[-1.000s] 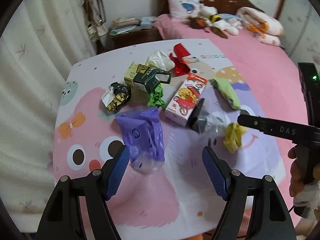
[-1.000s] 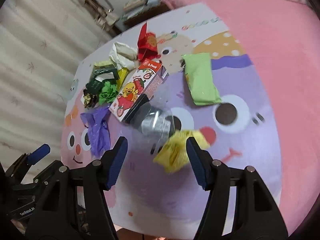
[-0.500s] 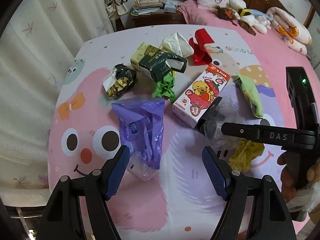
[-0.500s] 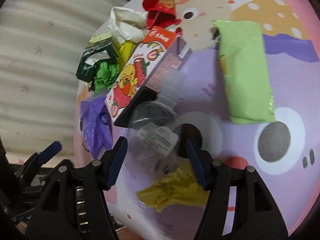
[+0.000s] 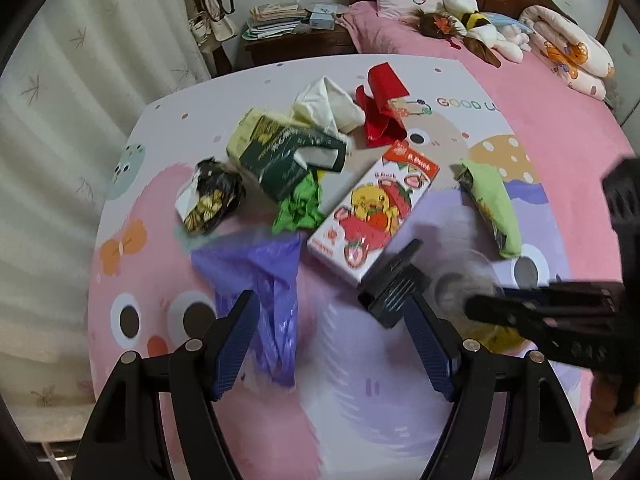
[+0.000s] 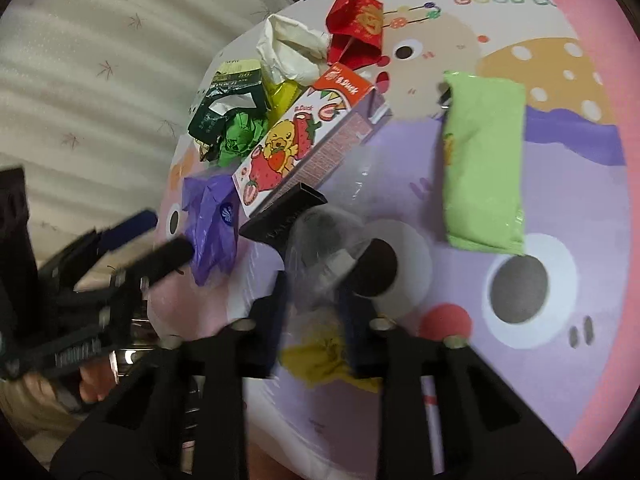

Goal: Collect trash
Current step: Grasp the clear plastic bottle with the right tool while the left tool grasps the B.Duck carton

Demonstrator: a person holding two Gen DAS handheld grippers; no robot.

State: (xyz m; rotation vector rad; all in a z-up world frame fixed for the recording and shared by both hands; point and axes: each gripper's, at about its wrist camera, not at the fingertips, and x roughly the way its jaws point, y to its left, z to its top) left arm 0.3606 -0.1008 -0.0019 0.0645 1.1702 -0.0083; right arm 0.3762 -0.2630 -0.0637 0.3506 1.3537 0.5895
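Note:
Trash lies spread over a cartoon-print table cover. In the right wrist view my right gripper has its blurred fingers drawn in around a crumpled clear plastic bottle, with a yellow wrapper under them. The left wrist view shows that right gripper reaching in from the right over the bottle. My left gripper hangs open above the cover, its left finger over a purple plastic bag. A small black box lies just past its right finger.
Beyond lie a strawberry duck carton, a light green packet, green crumpled paper, a dark green box, a black-gold wrapper, a white bag and a red packet. Curtain left, bed behind.
My right gripper has moved in over the clear bottle and its fingers have drawn much closer together. My left gripper has come slightly nearer the purple bag and stays open.

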